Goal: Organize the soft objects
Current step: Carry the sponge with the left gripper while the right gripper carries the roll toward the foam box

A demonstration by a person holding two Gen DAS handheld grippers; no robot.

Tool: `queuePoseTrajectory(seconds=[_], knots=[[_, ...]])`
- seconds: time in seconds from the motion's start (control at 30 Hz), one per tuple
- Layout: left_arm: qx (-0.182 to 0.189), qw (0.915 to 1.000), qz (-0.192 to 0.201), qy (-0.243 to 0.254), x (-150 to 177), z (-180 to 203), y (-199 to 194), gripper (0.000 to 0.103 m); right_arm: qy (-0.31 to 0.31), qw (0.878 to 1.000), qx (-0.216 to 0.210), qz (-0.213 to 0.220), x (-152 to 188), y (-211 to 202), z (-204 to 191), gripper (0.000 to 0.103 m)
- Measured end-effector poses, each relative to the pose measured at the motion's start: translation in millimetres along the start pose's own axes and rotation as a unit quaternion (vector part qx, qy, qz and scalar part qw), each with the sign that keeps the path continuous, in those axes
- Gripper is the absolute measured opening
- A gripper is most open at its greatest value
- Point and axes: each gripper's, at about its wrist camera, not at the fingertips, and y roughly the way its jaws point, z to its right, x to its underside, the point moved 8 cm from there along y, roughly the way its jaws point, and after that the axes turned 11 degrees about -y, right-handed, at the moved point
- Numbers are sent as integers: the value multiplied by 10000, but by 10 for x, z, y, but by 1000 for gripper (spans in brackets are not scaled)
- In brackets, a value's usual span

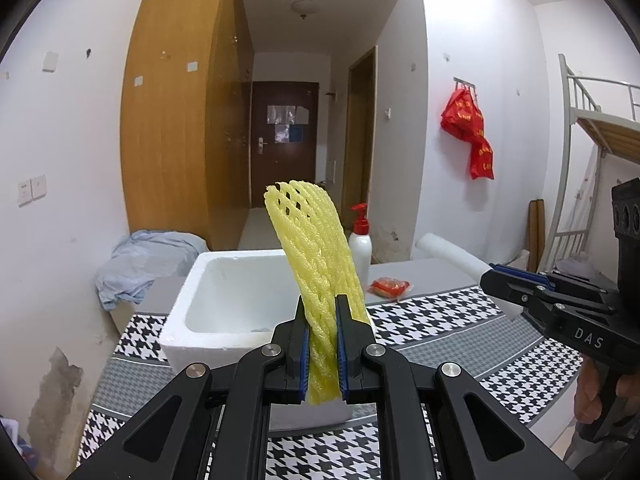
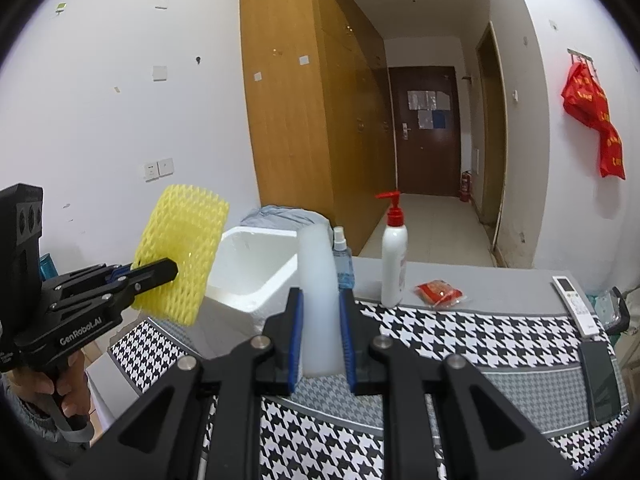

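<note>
Above the houndstooth table (image 2: 460, 332), your left gripper (image 1: 322, 344) is clamped on the yellow foam net (image 1: 316, 248), which stands up over the white foam box (image 1: 224, 300). Your right gripper (image 2: 320, 332) is clamped on a white foam roll (image 2: 319, 280), off the table, beside the box. Both pieces are light and springy: release high and either may bounce off the rim. Swing the roll wide and you may topple the pump bottle (image 2: 394, 256) or the spray bottle (image 2: 343, 260).

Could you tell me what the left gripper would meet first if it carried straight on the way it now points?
Probably the white foam box, which lies directly ahead of the left gripper and the yellow foam net it holds; depth is hard to judge.
</note>
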Motion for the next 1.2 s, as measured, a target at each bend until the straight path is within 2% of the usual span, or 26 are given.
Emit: queuePoseTrajectory(seconds=[0.6,1.2], knots=[[-242,9996,0,-138,-102,-196,6,12,-186,9988,-453,49,-203,222,-256,21],[-277,9993,-67,-240,-255,-383,251,12,-286,9984,-489,-26,-357,449,-332,21]])
